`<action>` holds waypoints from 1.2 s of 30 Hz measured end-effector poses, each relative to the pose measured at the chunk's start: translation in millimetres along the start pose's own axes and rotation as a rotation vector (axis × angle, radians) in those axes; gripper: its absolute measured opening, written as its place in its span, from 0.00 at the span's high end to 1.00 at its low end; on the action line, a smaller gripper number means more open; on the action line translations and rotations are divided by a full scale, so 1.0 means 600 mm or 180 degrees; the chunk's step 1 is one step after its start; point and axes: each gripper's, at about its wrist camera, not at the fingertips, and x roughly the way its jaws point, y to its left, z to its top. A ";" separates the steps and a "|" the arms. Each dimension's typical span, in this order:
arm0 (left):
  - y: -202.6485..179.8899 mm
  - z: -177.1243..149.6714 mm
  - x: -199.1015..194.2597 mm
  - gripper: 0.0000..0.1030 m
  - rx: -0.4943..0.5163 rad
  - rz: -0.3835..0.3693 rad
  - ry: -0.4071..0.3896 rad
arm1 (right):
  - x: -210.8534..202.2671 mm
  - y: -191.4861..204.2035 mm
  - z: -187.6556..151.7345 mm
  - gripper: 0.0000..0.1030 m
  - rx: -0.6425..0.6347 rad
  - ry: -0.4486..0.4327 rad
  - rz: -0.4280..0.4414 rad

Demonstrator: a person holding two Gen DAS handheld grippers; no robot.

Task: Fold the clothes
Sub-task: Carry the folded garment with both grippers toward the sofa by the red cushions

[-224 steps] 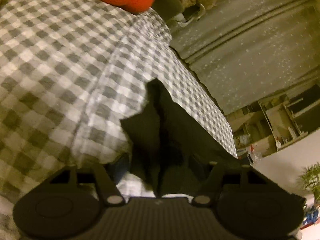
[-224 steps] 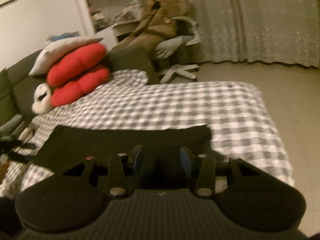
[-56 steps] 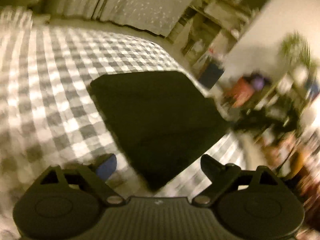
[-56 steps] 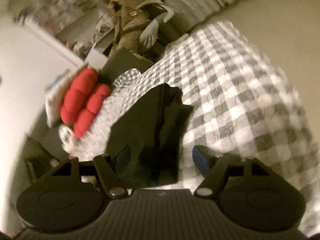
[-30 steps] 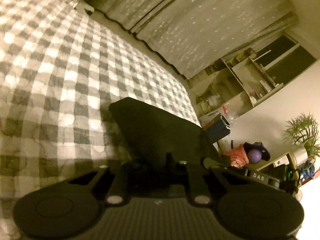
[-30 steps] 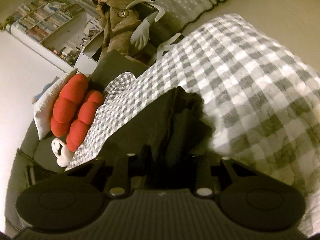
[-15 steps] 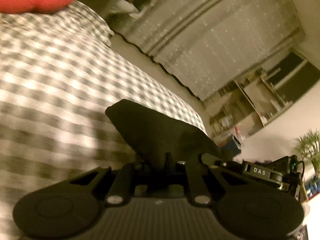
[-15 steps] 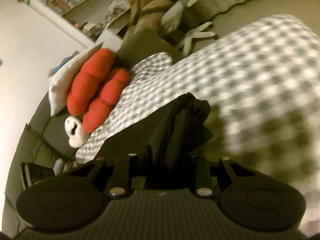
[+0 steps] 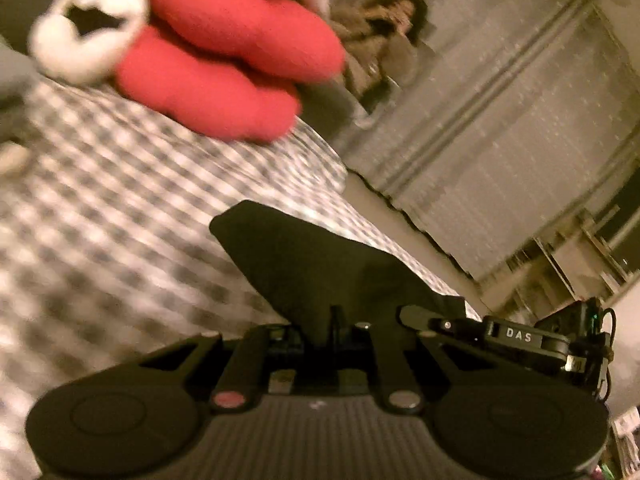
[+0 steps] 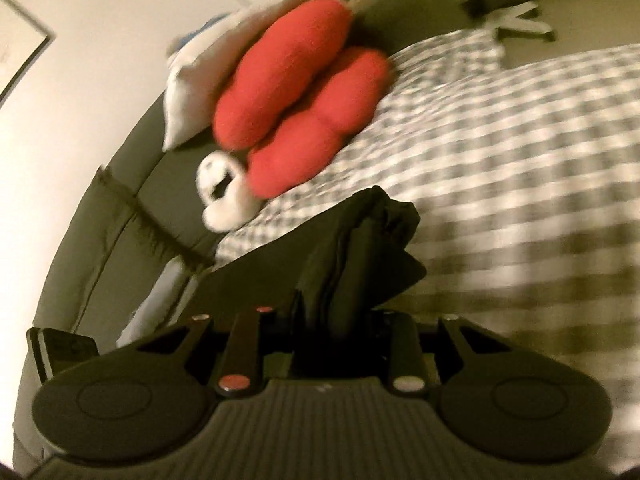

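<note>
Black garment (image 9: 316, 264), folded flat-ish, lifted off the checked bed w/ bunched edge (image 10: 360, 256) mid-frame, lower center.

red cushion (image 10: 304, 104) blocks checked cover's (image 10: 520, 168) head.

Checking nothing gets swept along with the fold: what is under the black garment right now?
Around the black garment, held by the left gripper and right gripper, only the grey checked bedcover shows. The patch directly beneath it is covered, so I cannot rule anything out.

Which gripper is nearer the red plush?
Cannot tell. Both the left gripper and right gripper are shut on the black garment, with the red plush well ahead across the checked sheet.
</note>
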 end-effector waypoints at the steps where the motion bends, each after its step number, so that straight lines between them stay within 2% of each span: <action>1: 0.014 0.006 -0.017 0.90 -0.0020 0.0045 -0.0061 | 0.018 0.013 0.002 0.72 -0.0026 0.0038 0.0041; 9: 0.093 0.058 -0.154 0.90 -0.0218 0.0347 -0.0597 | 0.167 0.142 0.024 0.73 -0.0305 0.0348 0.0369; 14: 0.138 0.097 -0.241 0.91 -0.0388 0.0445 -0.1046 | 0.250 0.244 0.052 0.73 -0.0535 0.0428 0.0617; 22: 0.216 0.137 -0.323 0.91 -0.0624 0.0603 -0.1581 | 0.398 0.370 0.087 0.73 -0.0783 0.0600 0.0863; 27: 0.270 0.135 -0.349 0.91 -0.0813 0.0713 -0.1782 | 0.469 0.383 0.078 0.73 -0.0821 0.0734 0.0922; 31: 0.314 0.123 -0.351 0.91 -0.0997 0.0813 -0.1793 | 0.522 0.385 0.069 0.73 -0.0839 0.0840 0.0959; 34: 0.332 0.104 -0.344 0.89 -0.1031 0.0964 -0.1780 | 0.553 0.377 0.062 0.66 -0.0811 0.0887 0.0963; 36: 0.338 0.098 -0.339 0.83 -0.1037 0.1034 -0.1806 | 0.558 0.361 0.060 0.54 -0.0776 0.0869 0.0949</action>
